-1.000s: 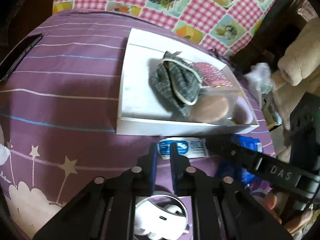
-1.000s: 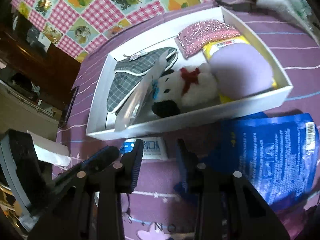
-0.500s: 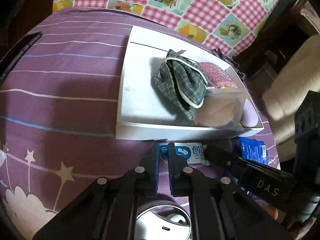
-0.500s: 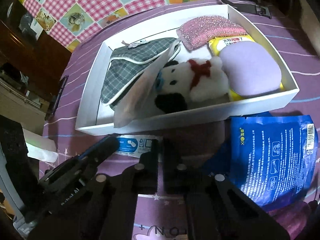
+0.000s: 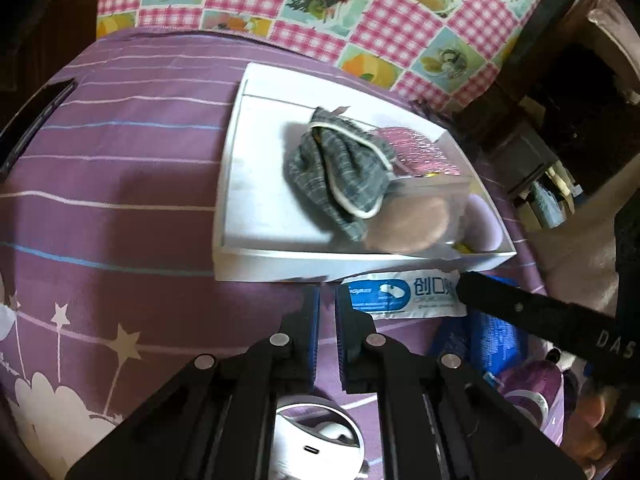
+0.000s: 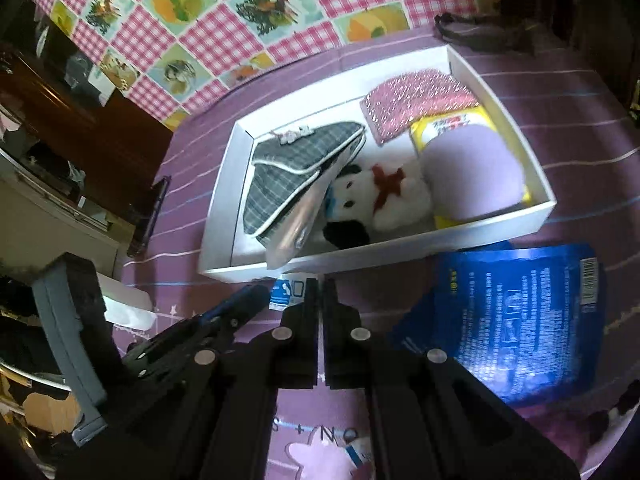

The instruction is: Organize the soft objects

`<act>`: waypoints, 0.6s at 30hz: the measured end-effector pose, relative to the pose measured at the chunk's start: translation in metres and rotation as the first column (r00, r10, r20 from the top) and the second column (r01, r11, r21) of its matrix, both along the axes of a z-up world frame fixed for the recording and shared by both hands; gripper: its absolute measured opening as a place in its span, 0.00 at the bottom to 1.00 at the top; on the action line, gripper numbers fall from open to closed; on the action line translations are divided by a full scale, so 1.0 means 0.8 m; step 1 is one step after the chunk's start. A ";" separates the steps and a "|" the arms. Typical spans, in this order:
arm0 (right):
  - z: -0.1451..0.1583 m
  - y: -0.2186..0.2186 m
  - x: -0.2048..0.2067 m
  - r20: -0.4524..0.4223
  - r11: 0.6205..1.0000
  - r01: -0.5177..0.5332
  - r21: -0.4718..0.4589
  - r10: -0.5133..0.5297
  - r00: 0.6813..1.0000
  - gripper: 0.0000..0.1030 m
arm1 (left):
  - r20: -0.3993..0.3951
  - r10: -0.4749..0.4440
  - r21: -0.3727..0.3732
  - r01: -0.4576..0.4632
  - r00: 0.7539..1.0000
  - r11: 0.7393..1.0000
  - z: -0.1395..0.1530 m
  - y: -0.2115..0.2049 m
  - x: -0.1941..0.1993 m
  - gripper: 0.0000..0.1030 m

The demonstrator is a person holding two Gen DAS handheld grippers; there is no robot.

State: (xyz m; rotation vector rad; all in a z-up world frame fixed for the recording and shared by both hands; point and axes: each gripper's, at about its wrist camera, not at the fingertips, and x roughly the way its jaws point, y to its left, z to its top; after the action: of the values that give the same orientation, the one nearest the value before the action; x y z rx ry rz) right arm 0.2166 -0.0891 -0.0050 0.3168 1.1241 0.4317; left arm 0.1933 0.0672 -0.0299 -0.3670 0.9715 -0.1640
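Note:
A white tray (image 6: 224, 184) on the purple bedspread holds a grey plaid pouch (image 6: 288, 168), a pink glittery pad (image 6: 416, 100), a white plush dog (image 6: 372, 196) and a lilac round pad (image 6: 472, 176). The tray also shows in the left wrist view (image 5: 256, 256). A small white-and-blue packet (image 5: 400, 292) lies just in front of the tray. My right gripper (image 6: 321, 280) is shut on the packet's edge (image 6: 288, 290). My left gripper (image 5: 328, 296) is shut and empty beside the packet's left end.
A large blue packet (image 6: 516, 320) lies right of my right gripper. A dark phone (image 6: 154, 208) lies left of the tray. A white earbud case (image 5: 320, 444) sits below my left gripper. A pink checked cloth (image 6: 240, 24) lies behind.
My right gripper has closed from open onto the small packet's edge. My left gripper stayed shut and shifted slightly left of the packet.

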 end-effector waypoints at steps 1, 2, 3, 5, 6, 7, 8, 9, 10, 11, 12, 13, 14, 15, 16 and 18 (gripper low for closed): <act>0.004 -0.004 -0.002 0.004 1.000 0.003 -0.001 -0.003 1.000 0.03 | 0.008 -0.005 0.000 0.005 1.000 1.000 0.003 -0.002 -0.001 0.06; 0.008 -0.009 -0.004 0.010 1.000 0.007 -0.002 -0.007 1.000 0.03 | 0.014 -0.009 0.000 0.009 1.000 1.000 0.005 -0.004 -0.002 0.06; 0.010 -0.013 -0.006 0.013 1.000 0.012 0.000 -0.012 1.000 0.03 | 0.024 -0.014 -0.001 0.014 1.000 1.000 0.007 -0.006 -0.002 0.06; 0.015 -0.023 -0.008 0.020 1.000 0.024 0.000 -0.024 1.000 0.03 | 0.037 -0.028 -0.011 0.028 0.999 1.000 0.010 -0.010 -0.004 0.06; 0.017 -0.028 -0.010 0.023 0.999 0.032 -0.002 -0.032 0.999 0.03 | 0.040 -0.032 -0.013 0.033 0.999 0.999 0.011 -0.011 -0.004 0.07; 0.018 -0.032 -0.011 0.026 0.999 0.039 -0.004 -0.039 0.999 0.03 | 0.043 -0.038 -0.012 0.039 0.998 0.999 0.012 -0.013 -0.004 0.07; 0.019 -0.035 -0.012 0.027 0.999 0.044 -0.006 -0.044 0.999 0.03 | 0.044 -0.043 -0.009 0.043 0.998 0.999 0.012 -0.016 -0.004 0.07; 0.020 -0.038 -0.012 0.026 0.999 0.048 -0.004 -0.048 0.999 0.03 | 0.047 -0.049 -0.004 0.049 0.998 0.999 0.013 -0.019 -0.003 0.07; 0.021 -0.040 -0.013 0.023 0.999 0.051 0.001 -0.051 0.998 0.03 | 0.047 -0.055 0.000 0.055 0.997 0.998 0.013 -0.022 -0.003 0.07; 0.023 -0.045 -0.013 0.022 0.999 0.051 0.009 -0.051 0.998 0.03 | 0.046 -0.063 0.004 0.063 0.997 0.998 0.013 -0.025 -0.002 0.08; 0.026 -0.049 -0.014 0.024 0.999 0.051 0.017 -0.052 0.998 0.03 | 0.045 -0.070 0.010 0.069 0.997 0.998 0.014 -0.027 -0.003 0.11; 0.028 -0.054 -0.014 0.027 0.998 0.057 0.024 -0.057 0.998 0.03 | 0.046 -0.075 0.014 0.074 0.996 0.997 0.015 -0.030 -0.004 0.14; 0.031 -0.060 -0.015 0.033 0.997 0.067 0.027 -0.068 0.997 0.03 | 0.050 -0.080 0.016 0.079 0.996 0.997 0.016 -0.033 -0.004 0.14; 0.034 -0.064 -0.015 0.038 0.997 0.074 0.028 -0.075 0.996 0.03 | 0.053 -0.087 0.016 0.086 0.995 0.996 0.017 -0.036 -0.005 0.15; 0.037 -0.069 -0.016 0.042 0.996 0.080 0.031 -0.081 0.996 0.03 | 0.055 -0.093 0.017 0.092 0.994 0.996 0.019 -0.038 -0.006 0.15; 0.041 -0.081 -0.016 0.042 0.995 0.086 0.052 -0.089 0.995 0.03 | 0.059 -0.100 0.029 0.099 0.993 0.995 0.021 -0.044 -0.007 0.15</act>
State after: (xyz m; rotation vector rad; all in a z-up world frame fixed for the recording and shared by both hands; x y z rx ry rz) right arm 0.2035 -0.1538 0.0280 0.3973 1.0533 0.3880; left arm 0.1878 0.0318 -0.0130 -0.2881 0.9322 -0.2515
